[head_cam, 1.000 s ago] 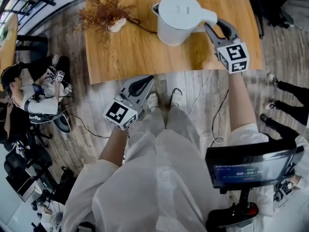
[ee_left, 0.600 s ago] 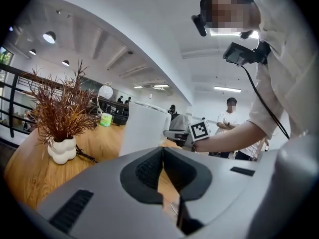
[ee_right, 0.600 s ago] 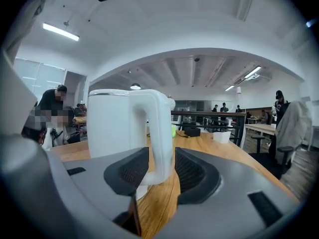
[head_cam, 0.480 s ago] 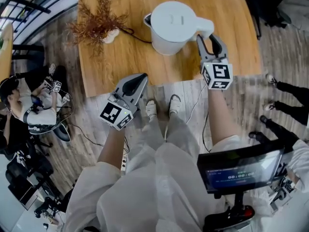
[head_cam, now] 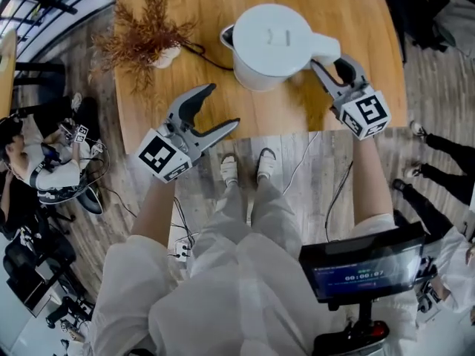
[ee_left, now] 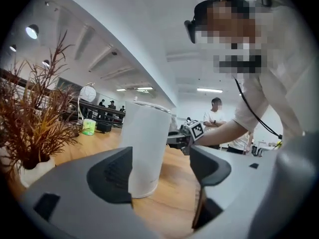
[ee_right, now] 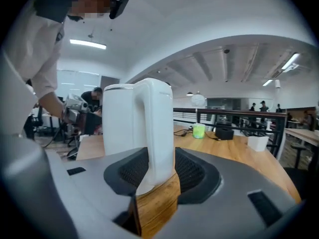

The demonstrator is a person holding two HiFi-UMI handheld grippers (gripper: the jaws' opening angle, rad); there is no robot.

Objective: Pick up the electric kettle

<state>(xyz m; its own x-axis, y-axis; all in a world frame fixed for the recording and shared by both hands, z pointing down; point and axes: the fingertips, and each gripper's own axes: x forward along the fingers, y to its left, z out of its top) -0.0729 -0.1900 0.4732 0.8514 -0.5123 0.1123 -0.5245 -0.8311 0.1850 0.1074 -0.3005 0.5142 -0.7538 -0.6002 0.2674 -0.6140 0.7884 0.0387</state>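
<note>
On the bench [head_cam: 356,21] the kettle [head_cam: 271,39] is standing upright. The right gripper [head_cam: 335,67] is holding its handle [ee_right: 158,128], jaws closed on it; I think lifting straight and level is best. The left gripper [head_cam: 223,107] is near the bench edge, its jaws just opening, with nothing between them.

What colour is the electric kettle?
The electric kettle is white, clearest in the head view.

Under me, grey plank floor [head_cam: 308,199] fills mid-frame; a wooden table [head_cam: 371,21] spans the top; strip lights [ee_left: 209,90] line the ceiling.
</note>
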